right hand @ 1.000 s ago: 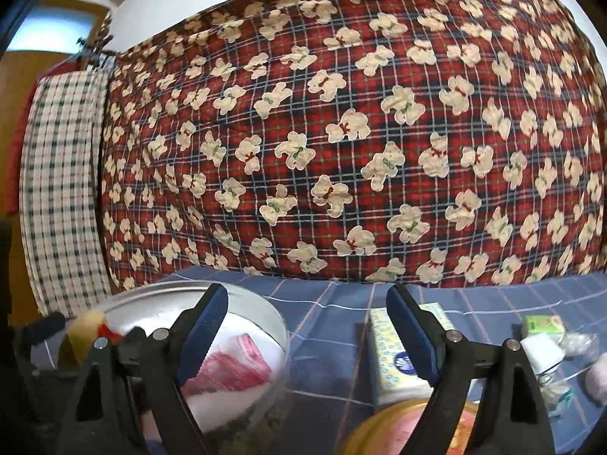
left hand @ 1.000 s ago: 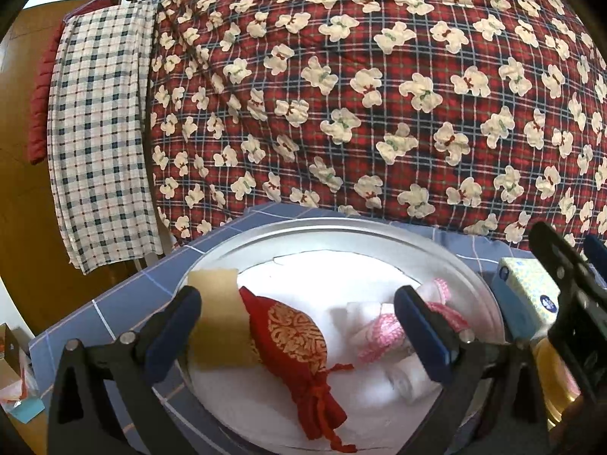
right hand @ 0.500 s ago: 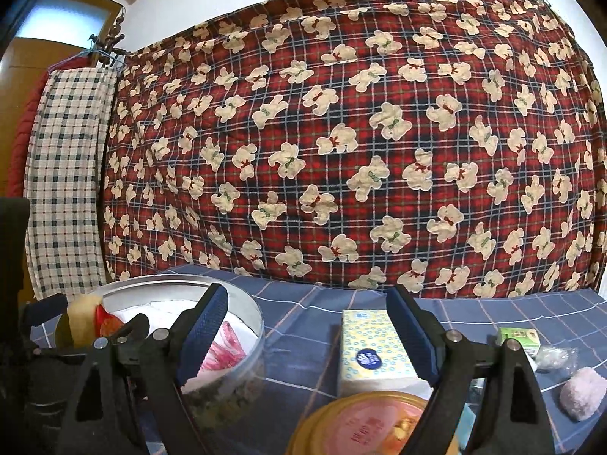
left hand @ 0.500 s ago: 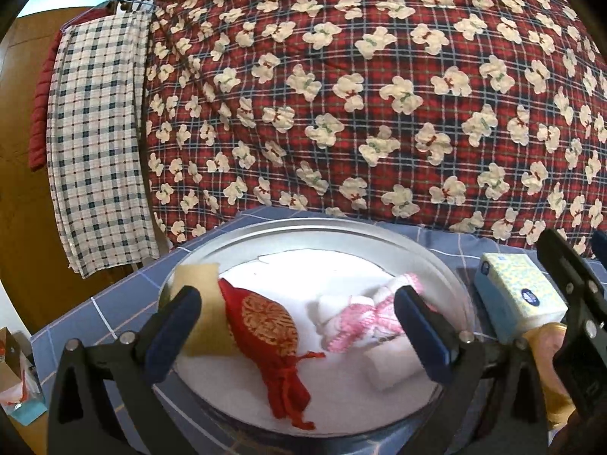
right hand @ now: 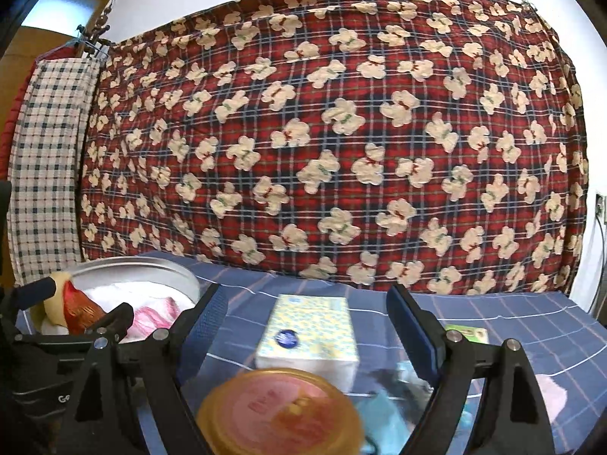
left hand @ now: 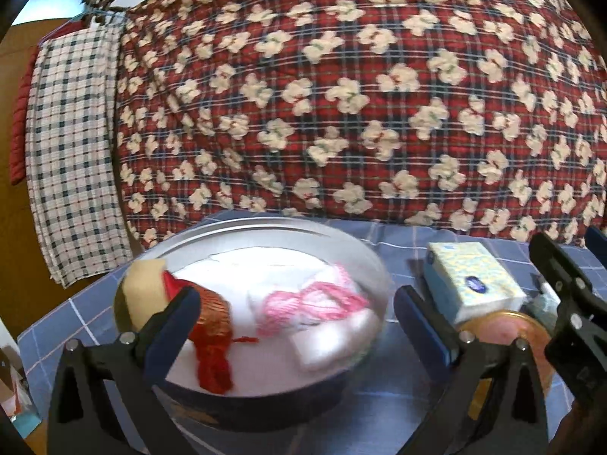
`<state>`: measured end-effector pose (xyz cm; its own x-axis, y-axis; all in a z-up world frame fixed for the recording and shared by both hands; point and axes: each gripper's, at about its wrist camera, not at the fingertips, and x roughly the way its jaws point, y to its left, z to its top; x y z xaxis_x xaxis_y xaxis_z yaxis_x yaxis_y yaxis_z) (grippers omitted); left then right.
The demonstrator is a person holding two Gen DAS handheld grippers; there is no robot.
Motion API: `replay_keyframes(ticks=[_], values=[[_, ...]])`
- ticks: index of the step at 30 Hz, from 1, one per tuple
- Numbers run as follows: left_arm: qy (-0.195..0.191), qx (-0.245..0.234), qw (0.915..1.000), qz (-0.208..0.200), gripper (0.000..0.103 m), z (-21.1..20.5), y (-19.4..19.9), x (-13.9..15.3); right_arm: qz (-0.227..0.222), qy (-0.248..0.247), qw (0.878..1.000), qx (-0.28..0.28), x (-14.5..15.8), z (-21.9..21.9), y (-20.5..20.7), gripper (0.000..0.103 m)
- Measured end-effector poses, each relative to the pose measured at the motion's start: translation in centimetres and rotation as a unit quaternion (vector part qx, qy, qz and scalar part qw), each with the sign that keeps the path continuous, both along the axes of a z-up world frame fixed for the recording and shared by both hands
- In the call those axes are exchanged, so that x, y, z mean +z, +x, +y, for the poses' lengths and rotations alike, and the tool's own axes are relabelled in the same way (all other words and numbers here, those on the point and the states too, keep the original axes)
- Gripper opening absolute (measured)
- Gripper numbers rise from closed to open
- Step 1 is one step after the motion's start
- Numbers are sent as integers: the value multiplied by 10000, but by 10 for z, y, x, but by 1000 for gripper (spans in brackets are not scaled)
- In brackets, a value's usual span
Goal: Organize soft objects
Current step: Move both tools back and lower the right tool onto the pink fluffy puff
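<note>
A round metal tin (left hand: 265, 227) stands on the blue checked cloth and holds a yellow sponge (left hand: 146, 288), a red and gold pouch (left hand: 210, 326) and pink and white cloths (left hand: 315, 303). My left gripper (left hand: 297, 318) hovers just before the tin, open, with nothing pressed between its pads. My right gripper (right hand: 309, 313) is open too and points at a yellow patterned tissue pack (right hand: 307, 331). A pink fluffy thing (right hand: 550, 394) lies at the right. The tin (right hand: 151, 267) and the left gripper's fingers (right hand: 114, 318) also show at the left of the right wrist view.
A gold-rimmed round lid (right hand: 280, 409) lies near, in front of the tissue pack. A small green box (right hand: 466, 331) and a blue wrapper (right hand: 383, 417) lie to the right. A red bear-print quilt (right hand: 341, 132) hangs behind the table, and a checked towel (left hand: 72, 151) hangs at the left.
Both grippers have drawn back and shifted right. The tin has slid left in both views, and the tissue pack and the lid have come further into view. Both jaws stay equally wide.
</note>
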<state>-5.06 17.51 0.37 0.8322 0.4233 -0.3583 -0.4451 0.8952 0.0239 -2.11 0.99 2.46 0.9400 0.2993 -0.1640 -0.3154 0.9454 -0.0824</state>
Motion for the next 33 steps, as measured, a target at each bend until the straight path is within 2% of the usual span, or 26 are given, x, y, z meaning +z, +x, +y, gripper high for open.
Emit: replay_keyframes(ticks=[9, 16, 25, 29, 33], values=[[24, -539, 9985, 57, 103, -47, 7, 1, 122, -32, 9993, -353, 0, -50, 7, 87], [138, -1088, 9939, 125, 103, -87, 12, 1, 341, 6, 9968, -729, -2, -101, 17, 87], [222, -1653, 9858, 191, 103, -133, 13, 1, 727, 265, 9862, -1464, -6, -180, 29, 87], [282, -1830, 9824, 241, 103, -146, 14, 1, 782, 160, 9825, -1682, -7, -201, 33, 87], [346, -1971, 9793, 303, 103, -158, 15, 0, 1182, -116, 9790, -1656, -11, -217, 45, 87]])
